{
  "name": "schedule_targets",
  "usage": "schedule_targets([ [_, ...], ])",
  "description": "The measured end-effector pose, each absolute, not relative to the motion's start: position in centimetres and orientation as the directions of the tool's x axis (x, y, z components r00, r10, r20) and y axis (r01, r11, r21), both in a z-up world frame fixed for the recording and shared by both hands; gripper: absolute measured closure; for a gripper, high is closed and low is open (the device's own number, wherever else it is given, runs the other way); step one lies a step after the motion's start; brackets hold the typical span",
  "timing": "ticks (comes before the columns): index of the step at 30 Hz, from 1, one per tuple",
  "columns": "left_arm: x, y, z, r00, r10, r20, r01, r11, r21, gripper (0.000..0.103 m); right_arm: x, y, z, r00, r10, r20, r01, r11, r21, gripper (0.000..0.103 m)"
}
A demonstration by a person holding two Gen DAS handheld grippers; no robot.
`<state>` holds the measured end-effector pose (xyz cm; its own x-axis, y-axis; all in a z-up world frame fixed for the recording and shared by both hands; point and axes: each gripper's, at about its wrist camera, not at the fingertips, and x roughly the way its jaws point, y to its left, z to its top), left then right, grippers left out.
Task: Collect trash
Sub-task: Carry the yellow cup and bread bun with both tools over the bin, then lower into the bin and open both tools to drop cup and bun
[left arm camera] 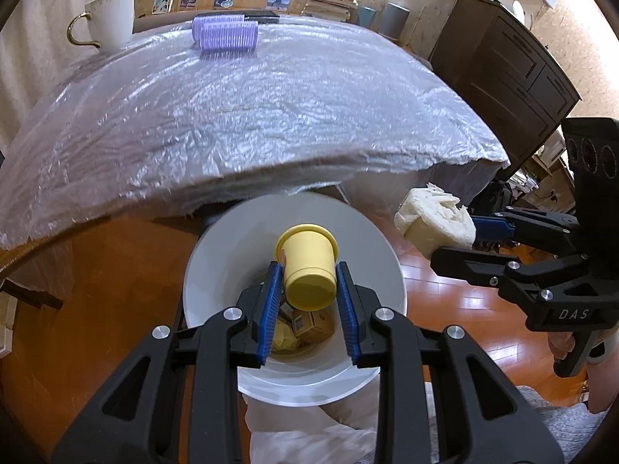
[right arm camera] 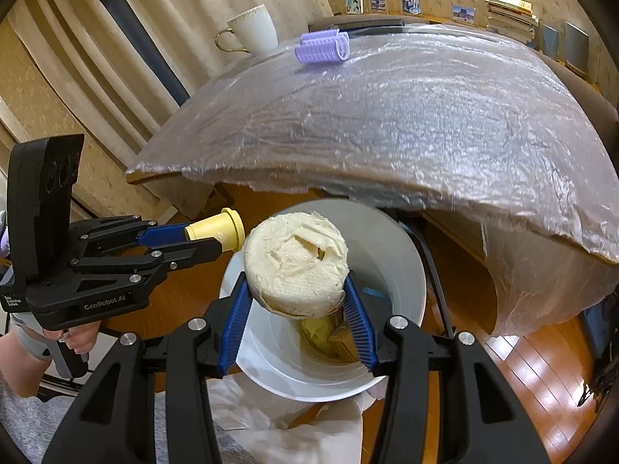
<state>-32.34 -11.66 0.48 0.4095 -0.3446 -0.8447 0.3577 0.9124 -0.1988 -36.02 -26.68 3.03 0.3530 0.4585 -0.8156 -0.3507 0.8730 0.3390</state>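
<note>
My left gripper (left arm camera: 307,270) is shut on a small yellow plastic cup (left arm camera: 307,270), held on its side above the open white trash bin (left arm camera: 216,263). It also shows in the right wrist view (right arm camera: 214,232), with the left gripper (right arm camera: 209,237) at the left. My right gripper (right arm camera: 296,294) is shut on a crumpled cream tissue wad (right arm camera: 296,266), held over the same bin (right arm camera: 402,255). The wad (left arm camera: 435,224) and right gripper (left arm camera: 452,239) show right of the bin in the left wrist view. Cardboard and yellowish scraps (left arm camera: 305,324) lie inside the bin.
A table covered in clear plastic film (left arm camera: 247,108) overhangs the bin's far side. On it stand a white mug (left arm camera: 110,19) and purple hair rollers (left arm camera: 226,33). A dark cabinet (left arm camera: 503,65) stands at the right. The floor (left arm camera: 445,309) is wood.
</note>
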Motion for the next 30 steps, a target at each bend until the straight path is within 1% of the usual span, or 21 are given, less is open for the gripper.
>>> schedule_targets([
  [10,-32.8,-11.7,-1.9,0.381,-0.298,-0.875,0.341,0.925,-0.167,0.073,-36.5,-26.3,1.4,0.336,0.433,-0.836,-0.356,0.88,0.313,0.056],
  [30,-32.8,-12.4,-6.7,0.308,-0.216,-0.927,0.324,0.94,-0.111,0.073,-35.4,-25.0,-3.0,0.24,0.384,-0.892,-0.362,0.888,0.284,0.056],
])
